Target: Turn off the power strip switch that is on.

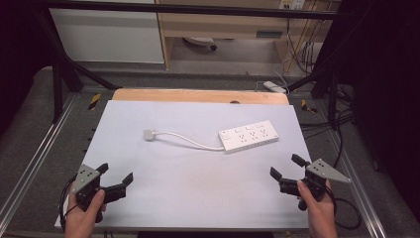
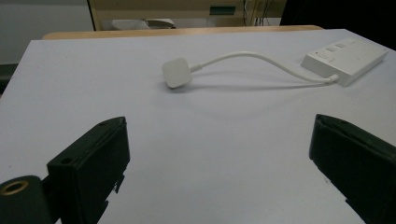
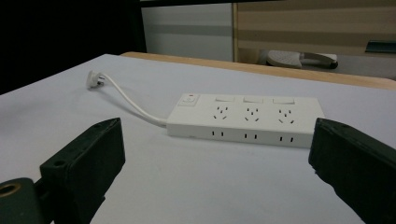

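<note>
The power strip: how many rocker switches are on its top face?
4. On the power strip, one switch with a red mark sits at the cable end; three plain switches follow, each above a socket group.

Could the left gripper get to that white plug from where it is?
Probably yes: the left gripper is open, and only bare table lies between it and the plug.

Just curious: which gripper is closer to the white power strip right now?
The right gripper, just below the power strip toward the person. The left gripper sits far across the table, nearer the plug.
</note>
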Demonstrator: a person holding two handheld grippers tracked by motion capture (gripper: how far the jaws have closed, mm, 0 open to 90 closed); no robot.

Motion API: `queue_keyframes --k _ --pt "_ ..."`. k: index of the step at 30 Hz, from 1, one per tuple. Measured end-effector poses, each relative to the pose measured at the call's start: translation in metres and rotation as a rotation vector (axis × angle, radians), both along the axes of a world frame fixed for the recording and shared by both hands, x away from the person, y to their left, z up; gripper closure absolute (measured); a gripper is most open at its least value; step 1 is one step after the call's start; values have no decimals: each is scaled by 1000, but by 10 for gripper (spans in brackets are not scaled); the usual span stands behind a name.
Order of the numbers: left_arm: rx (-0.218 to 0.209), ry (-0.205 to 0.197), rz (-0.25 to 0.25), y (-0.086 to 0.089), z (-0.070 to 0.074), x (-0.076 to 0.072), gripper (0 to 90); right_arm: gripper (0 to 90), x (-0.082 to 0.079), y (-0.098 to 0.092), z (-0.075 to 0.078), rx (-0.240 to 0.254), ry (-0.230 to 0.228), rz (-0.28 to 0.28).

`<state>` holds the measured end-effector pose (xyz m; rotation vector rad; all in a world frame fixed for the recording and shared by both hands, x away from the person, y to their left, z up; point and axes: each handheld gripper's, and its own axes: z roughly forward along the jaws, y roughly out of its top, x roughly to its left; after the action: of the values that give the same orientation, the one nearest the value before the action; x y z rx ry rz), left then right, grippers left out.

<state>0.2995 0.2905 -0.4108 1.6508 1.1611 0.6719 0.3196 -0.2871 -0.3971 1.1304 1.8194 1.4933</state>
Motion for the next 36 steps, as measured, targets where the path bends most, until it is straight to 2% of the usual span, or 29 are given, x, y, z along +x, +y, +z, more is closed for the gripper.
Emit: queue_keyframes --k 4,14,23,36 --pt "5 8 -9 -1 0 0 49 41 2 0 2 -4 5 1" --pt "29 13 13 -2 -1 2 52 43 6 -1 11 5 13 -5" --pt "25 15 20 -2 -1 3 55 43 11 -5 20 4 10 -18" --pt "23 19 19 -1 -2 3 51 39 24 3 35 -19 12 -9"
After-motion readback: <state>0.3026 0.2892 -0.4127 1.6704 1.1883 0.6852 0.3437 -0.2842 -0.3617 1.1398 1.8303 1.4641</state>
